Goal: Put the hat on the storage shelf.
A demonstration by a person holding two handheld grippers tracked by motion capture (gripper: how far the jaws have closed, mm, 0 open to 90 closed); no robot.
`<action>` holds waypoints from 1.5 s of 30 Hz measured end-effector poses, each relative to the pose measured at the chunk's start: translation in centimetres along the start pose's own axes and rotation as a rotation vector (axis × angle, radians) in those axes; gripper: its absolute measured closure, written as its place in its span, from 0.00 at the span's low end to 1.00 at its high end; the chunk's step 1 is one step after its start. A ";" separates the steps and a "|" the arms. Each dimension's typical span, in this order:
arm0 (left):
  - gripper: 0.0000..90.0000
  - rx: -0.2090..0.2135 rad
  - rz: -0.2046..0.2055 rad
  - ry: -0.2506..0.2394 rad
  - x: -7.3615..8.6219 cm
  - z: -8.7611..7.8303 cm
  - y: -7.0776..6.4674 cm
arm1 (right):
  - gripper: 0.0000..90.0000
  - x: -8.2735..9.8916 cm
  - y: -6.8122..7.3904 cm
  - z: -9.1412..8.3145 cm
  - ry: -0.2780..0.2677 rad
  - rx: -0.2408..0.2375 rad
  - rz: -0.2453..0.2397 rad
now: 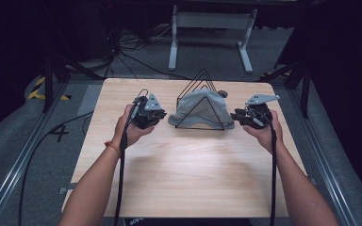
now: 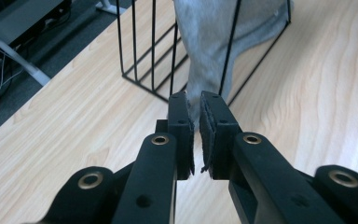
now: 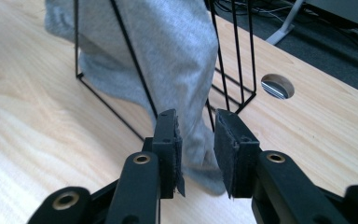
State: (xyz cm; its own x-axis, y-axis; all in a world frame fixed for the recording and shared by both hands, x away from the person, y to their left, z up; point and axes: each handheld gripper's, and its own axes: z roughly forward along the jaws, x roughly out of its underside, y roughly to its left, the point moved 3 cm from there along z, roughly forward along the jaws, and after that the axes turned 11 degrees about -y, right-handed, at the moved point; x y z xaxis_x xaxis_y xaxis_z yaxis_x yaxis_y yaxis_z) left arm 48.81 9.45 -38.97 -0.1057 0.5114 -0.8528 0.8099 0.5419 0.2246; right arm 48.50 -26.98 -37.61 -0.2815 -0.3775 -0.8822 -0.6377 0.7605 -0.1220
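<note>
A grey bucket hat (image 1: 199, 107) is draped inside a black wire triangular rack (image 1: 202, 77) at the back middle of the wooden table (image 1: 184, 165). My left gripper (image 1: 159, 114) sits at the hat's left side. In the left gripper view its jaws are pressed almost together, and the edge of the hat (image 2: 209, 42) runs down into the slit at my left gripper (image 2: 195, 105). My right gripper (image 1: 238, 116) is at the hat's right side. It is open, with a fold of the hat (image 3: 177, 51) hanging between the tips of my right gripper (image 3: 195, 122).
The rack's thin wires (image 2: 142, 51) stand close to both grippers' tips. A round cable hole (image 3: 278, 86) lies in the table behind the rack. White desk legs (image 1: 211, 37) and cables are on the floor beyond the table. The near half of the table is bare wood.
</note>
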 end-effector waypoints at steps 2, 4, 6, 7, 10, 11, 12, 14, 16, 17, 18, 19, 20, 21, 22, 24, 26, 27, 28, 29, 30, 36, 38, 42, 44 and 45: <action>0.92 0.000 0.009 0.005 0.4 -0.7 -0.2 | 0.78 0.2 0.1 -0.5 0.002 -0.002 -0.005; 0.92 0.003 0.019 0.011 0.8 -1.5 -0.3 | 0.77 0.5 0.2 -0.9 0.006 -0.007 -0.005; 0.91 0.001 0.028 0.018 1.1 -2.1 -0.4 | 0.77 0.7 0.2 -1.3 0.010 -0.010 -0.015; 0.91 0.002 0.025 0.020 1.3 -2.5 -0.4 | 0.77 0.9 0.2 -1.5 0.012 -0.012 -0.018; 0.90 -0.001 0.026 0.028 1.9 -3.6 -0.3 | 0.75 1.3 0.3 -2.1 0.026 -0.015 -0.027; 0.90 -0.002 0.028 0.029 2.2 -3.9 -0.3 | 0.74 1.5 0.3 -2.4 0.032 -0.014 -0.037; 0.89 0.000 0.025 0.034 2.3 -4.1 -0.3 | 0.74 1.7 0.4 -2.8 0.037 -0.016 -0.044; 0.88 -0.002 0.040 0.054 2.9 -5.0 -0.4 | 0.73 1.8 0.5 -3.0 0.042 -0.019 -0.048; 0.86 -0.008 0.029 0.047 3.3 -5.4 -0.5 | 0.72 2.3 0.7 -3.4 0.051 -0.020 -0.063; 0.86 -0.006 0.031 0.048 3.6 -5.7 -0.5 | 0.72 2.4 0.8 -3.6 0.056 -0.021 -0.065; 0.85 -0.007 0.030 0.048 3.9 -5.9 -0.6 | 0.73 2.6 0.9 -3.8 0.063 -0.020 -0.075; 0.84 -0.003 0.034 0.053 4.2 -6.2 -0.6 | 0.73 2.8 1.0 -4.0 0.065 -0.018 -0.079; 0.82 -0.010 0.032 0.063 4.7 -6.4 -0.8 | 0.71 3.0 1.1 -4.2 0.065 -0.014 -0.086; 0.81 -0.009 0.031 0.069 5.0 -6.5 -0.8 | 0.69 3.2 1.1 -4.6 0.071 -0.008 -0.085; 0.80 -0.008 0.023 0.072 5.2 -6.6 -0.9 | 0.67 3.4 1.1 -4.8 0.074 -0.004 -0.088; 0.78 -0.007 0.029 0.082 5.9 -6.9 -1.2 | 0.65 3.8 1.2 -5.2 0.077 -0.002 -0.096; 0.74 -0.007 0.021 0.086 6.4 -7.2 -1.6 | 0.63 4.3 1.3 -5.7 0.078 0.003 -0.102; 0.73 -0.008 0.024 0.089 6.6 -7.3 -1.8 | 0.62 4.6 1.4 -6.0 0.081 0.004 -0.107; 0.71 -0.008 0.026 0.093 6.9 -7.4 -2.0 | 0.61 4.9 1.4 -6.2 0.082 0.005 -0.106; 0.70 -0.015 0.025 0.103 7.2 -7.4 -2.2 | 0.60 5.2 1.5 -6.4 0.085 0.007 -0.104; 0.69 -0.024 0.027 0.118 7.5 -7.5 -2.3 | 0.60 5.6 1.5 -6.6 0.089 0.008 -0.105; 0.59 -0.025 -0.002 0.124 9.2 -8.1 -3.1 | 0.55 8.0 1.8 -7.4 0.120 0.019 -0.110; 0.55 -0.026 -0.006 0.141 9.9 -8.2 -3.4 | 0.53 8.9 1.8 -7.6 0.125 0.029 -0.105; 0.46 -0.011 -0.034 0.140 11.4 -8.3 -4.0 | 0.48 10.5 1.9 -8.2 0.118 0.033 -0.087; 0.41 -0.006 -0.047 0.146 12.1 -8.3 -4.2 | 0.47 10.9 1.8 -8.3 0.120 0.032 -0.082; 0.41 0.003 -0.059 0.140 12.5 -8.4 -4.3 | 0.45 11.8 1.8 -8.4 0.124 0.041 -0.082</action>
State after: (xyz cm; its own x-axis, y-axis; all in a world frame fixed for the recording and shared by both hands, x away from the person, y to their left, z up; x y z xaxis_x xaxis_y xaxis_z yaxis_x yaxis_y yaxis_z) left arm 39.16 19.08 -46.61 -0.2330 0.5669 -0.7902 0.8014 0.5723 0.1742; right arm 38.03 -34.54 -44.39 -0.3179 -0.4995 -0.8059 -0.6332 0.7445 -0.2117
